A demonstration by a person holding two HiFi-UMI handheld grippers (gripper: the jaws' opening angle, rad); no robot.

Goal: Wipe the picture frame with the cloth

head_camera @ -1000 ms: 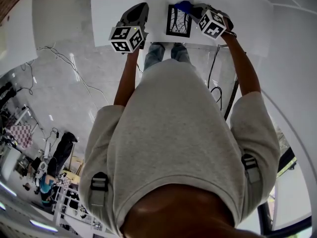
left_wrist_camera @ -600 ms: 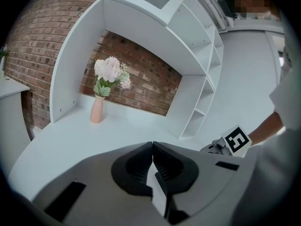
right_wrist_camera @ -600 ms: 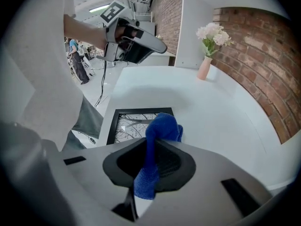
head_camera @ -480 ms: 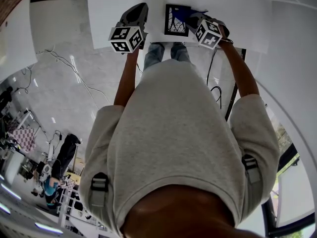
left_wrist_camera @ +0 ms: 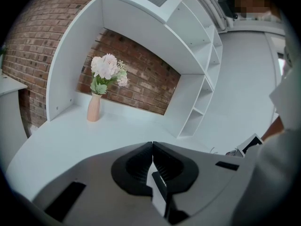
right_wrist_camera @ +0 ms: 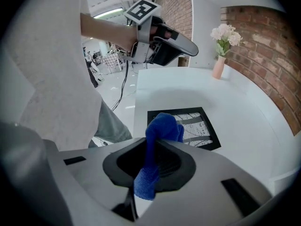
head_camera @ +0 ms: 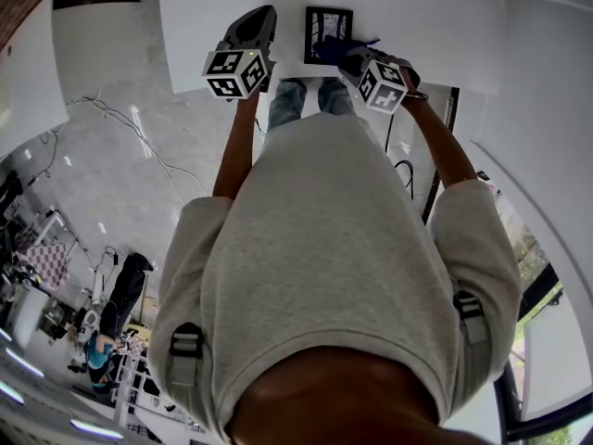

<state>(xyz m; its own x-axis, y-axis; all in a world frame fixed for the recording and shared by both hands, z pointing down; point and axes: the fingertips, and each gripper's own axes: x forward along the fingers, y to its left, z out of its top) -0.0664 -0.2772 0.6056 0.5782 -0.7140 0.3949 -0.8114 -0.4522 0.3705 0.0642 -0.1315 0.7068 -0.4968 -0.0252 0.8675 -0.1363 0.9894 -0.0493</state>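
Note:
A black picture frame lies flat on the white table, print facing up. My right gripper is shut on a blue cloth at the frame's near right corner. In the right gripper view the cloth bunches out of the jaws just above the frame; whether it touches the glass cannot be told. My left gripper hovers over the table left of the frame, shut with nothing in it.
A pink vase of pale flowers stands at the back of the table before a brick wall. White shelving rises on one side. Cables trail on the tiled floor below the table edge.
My right gripper has drawn the cloth from the frame's far right corner back along its right side toward the near edge. The left gripper has stayed put.

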